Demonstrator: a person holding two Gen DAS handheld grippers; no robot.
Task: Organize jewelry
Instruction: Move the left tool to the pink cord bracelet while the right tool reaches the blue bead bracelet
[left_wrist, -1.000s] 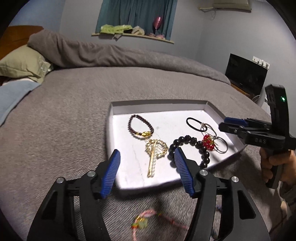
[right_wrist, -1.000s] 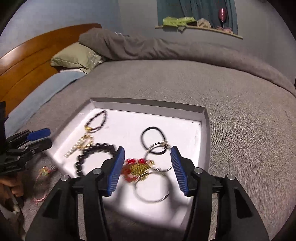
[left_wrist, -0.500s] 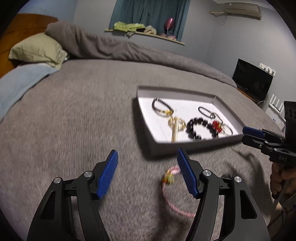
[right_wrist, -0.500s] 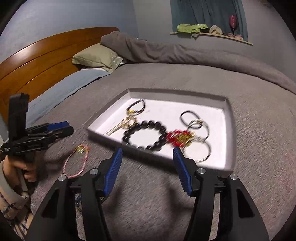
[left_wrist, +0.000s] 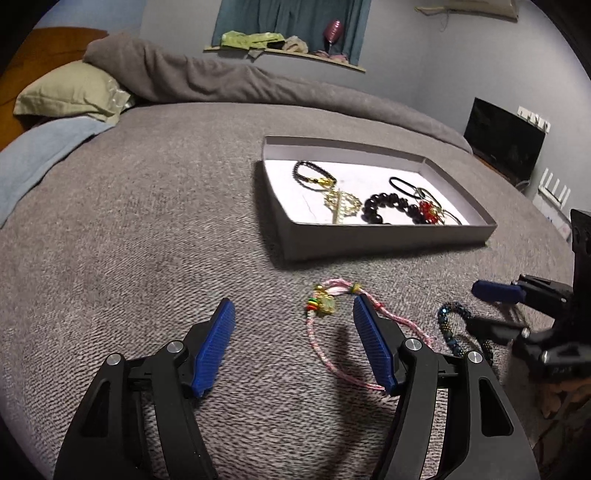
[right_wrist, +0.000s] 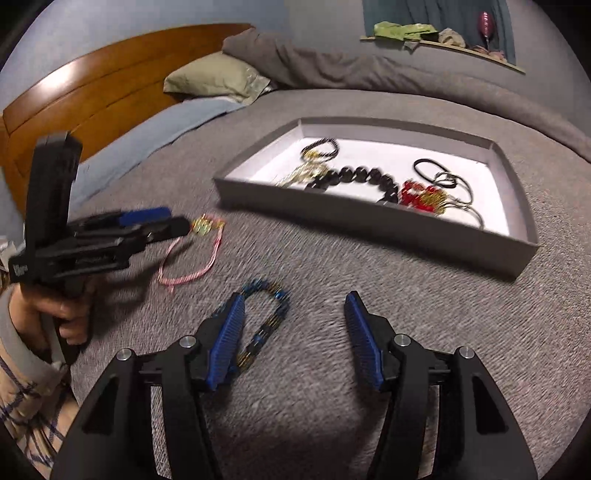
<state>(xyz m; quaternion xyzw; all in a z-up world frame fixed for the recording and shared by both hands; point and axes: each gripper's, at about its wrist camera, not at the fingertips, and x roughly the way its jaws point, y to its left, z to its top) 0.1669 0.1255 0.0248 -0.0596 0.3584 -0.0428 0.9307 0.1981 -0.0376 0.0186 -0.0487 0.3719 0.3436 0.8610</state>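
Blue beaded bracelet (left_wrist: 452, 325) partly hidden behind right claw (left_wrist: 487, 306); tray (right_wrist: 369, 225) contents perhaps motion-blurred.

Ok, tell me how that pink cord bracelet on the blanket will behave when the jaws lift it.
The pink cord bracelet looks thin and lies in an uneven loop, so it will probably sag and hang limp. Its small charm cluster sits at one end, so that end likely swings lowest. It seems light, and the fuzzy blanket may snag it slightly.

Pink cord bracelet (left_wrist: 332, 332) with green charm; dark blue-and-gold beaded bracelet (right_wrist: 266, 321); grey box (left_wrist: 369, 236), white floor; grey bedspread (left_wrist: 147, 221).
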